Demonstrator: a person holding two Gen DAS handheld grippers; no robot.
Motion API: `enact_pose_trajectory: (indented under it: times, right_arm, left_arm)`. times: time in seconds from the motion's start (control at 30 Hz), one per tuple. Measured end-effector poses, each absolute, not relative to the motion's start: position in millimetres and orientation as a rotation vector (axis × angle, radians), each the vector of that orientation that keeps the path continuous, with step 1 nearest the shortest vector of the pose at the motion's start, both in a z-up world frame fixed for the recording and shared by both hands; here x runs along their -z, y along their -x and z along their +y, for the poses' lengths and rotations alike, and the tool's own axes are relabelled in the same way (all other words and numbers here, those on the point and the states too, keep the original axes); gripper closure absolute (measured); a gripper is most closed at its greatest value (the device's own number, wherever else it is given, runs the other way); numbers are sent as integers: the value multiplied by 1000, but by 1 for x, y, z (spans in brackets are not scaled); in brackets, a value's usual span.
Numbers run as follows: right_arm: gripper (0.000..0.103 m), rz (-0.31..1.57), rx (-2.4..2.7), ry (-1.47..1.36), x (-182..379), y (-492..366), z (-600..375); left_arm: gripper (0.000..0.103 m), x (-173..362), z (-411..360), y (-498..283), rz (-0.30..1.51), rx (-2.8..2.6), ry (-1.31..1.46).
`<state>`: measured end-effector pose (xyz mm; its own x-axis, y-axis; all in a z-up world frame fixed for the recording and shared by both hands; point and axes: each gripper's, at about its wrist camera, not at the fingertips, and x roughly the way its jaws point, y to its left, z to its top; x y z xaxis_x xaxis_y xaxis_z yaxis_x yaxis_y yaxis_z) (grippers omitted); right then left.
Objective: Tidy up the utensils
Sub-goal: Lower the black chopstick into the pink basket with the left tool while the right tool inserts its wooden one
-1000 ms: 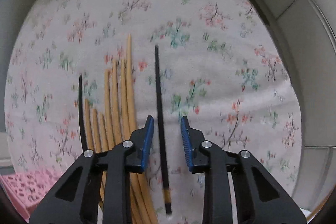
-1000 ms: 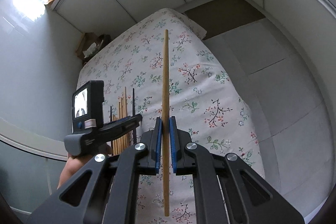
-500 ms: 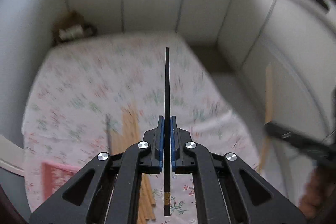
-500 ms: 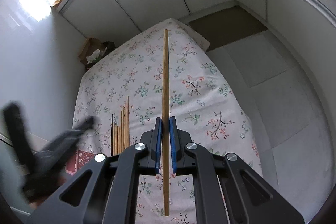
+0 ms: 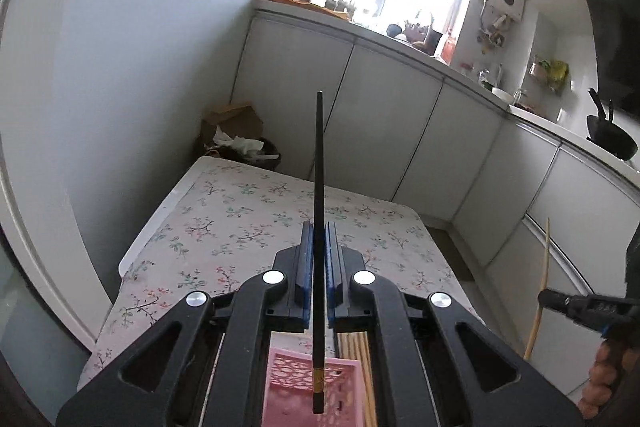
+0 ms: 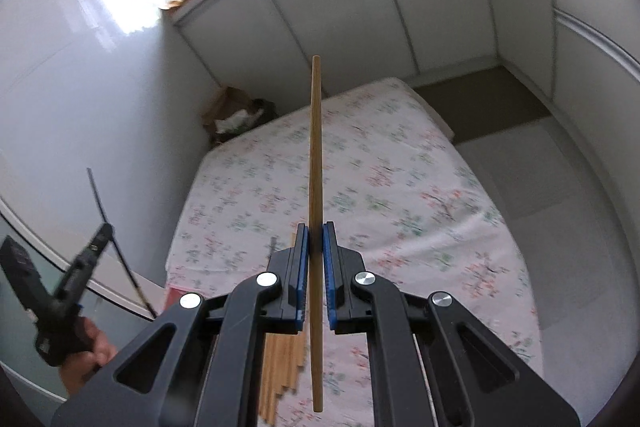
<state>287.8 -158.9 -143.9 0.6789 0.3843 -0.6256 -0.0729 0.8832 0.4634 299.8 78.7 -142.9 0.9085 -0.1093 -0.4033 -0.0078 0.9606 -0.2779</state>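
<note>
Chopsticks are riding clamped in both tongs, black chopstick in the left tongs, wooden chopstick in the right tongs, likely heading for the pink basket below the left.

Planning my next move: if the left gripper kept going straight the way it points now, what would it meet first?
Probably the floral tablecloth. The left gripper, shut on the black chopstick, points slightly downward over the table's far half; nothing stands between. Depth is unclear, so the white cabinets behind are possible.
</note>
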Motion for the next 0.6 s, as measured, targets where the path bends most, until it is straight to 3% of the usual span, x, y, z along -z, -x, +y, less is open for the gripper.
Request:
enact_pose_trajectory:
  times: [0.47,0.6]
  right_arm:
    - [96,633,-419,-412,126,-281,-78]
    - [96,601,-456,-420,120,-283,-56]
  left_arm:
    - [97,160,100,-287,632,106,212]
    - [81,134,115,-271,593,112,281]
